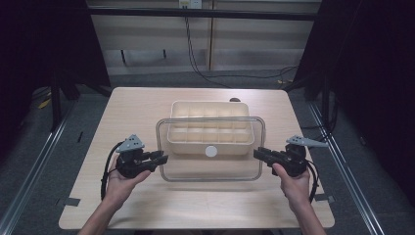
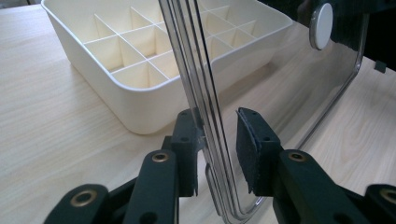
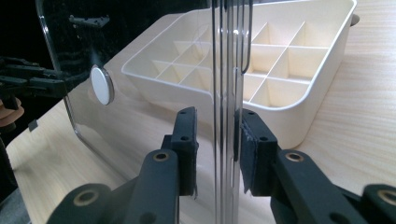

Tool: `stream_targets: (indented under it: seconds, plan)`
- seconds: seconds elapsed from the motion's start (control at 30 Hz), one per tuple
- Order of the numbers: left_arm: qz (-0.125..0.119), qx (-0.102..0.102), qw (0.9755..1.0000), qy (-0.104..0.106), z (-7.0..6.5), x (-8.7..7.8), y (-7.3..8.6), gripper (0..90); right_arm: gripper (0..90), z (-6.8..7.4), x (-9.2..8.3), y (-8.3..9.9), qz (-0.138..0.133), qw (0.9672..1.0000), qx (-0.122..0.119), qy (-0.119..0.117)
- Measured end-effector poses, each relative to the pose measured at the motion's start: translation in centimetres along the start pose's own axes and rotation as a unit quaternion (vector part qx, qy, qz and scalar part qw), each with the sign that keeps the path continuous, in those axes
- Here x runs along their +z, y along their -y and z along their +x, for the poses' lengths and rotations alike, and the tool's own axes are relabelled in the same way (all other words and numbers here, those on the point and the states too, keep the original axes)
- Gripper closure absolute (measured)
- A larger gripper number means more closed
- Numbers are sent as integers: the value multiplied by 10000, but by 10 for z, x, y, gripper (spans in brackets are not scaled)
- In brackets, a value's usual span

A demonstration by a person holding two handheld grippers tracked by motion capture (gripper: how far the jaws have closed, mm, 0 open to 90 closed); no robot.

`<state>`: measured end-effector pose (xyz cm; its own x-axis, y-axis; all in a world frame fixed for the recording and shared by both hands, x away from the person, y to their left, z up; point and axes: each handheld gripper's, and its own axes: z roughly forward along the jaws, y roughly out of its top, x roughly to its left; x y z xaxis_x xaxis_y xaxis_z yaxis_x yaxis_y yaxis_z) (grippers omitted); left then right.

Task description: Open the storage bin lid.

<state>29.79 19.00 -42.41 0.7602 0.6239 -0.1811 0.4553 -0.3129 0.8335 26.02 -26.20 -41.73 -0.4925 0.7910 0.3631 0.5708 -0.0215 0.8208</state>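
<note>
**Clear lid held between both grippers**

Your left gripper and right gripper sit at lower centre of the high view, each with its jaws parted around an edge of the clear lid. Behind it, mid-frame, stands the cream divided tray on the table.

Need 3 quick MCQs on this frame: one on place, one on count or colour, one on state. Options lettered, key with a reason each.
1. Where is the clear lid held?
A. Above the near side of the divided box
B. On the floor
C. Behind the box

2. What colour is the lid's round knob?
A. Red
B. White
C. Black

3. How does the left gripper stand at the lid's edge?
A. Far from it
B. Jaws either side, gap on one side
C. Lying flat on the table

Key: A, the high view shows it overlapping the box front; B, white disc; C is wrong, B fits the left gripper view.
</note>
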Motion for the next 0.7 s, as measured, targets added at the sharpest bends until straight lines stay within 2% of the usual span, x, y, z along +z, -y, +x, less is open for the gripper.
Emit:
stream_targets:
  seconds: [0.2, 0.27, 0.33, 0.4, 0.5, 0.7]
  plan:
    - [2, 77, 10000, -15, -9, -9, 4, 694, 703, 9, -9, 5, -12, 10000, -51, -44]
    - [28, 86, 9999, 49, -10, -11, 6, 691, 704, 12, -12, 8, -12, 10000, -72, -50]
    - [169, 126, 9997, 95, -9, -12, 7, 689, 708, 14, -13, 11, 0, 9999, -78, -77]
    - [217, 141, 9996, 56, -8, -13, 8, 689, 709, 15, -12, 14, 46, 9999, -17, -119]
    - [169, 48, 9998, 67, -8, -16, 11, 687, 709, 18, -10, 17, 72, 9999, -19, -135]
    - [142, 53, 9999, 46, -13, -22, 17, 688, 707, 22, -11, 23, 108, 9998, -27, -149]
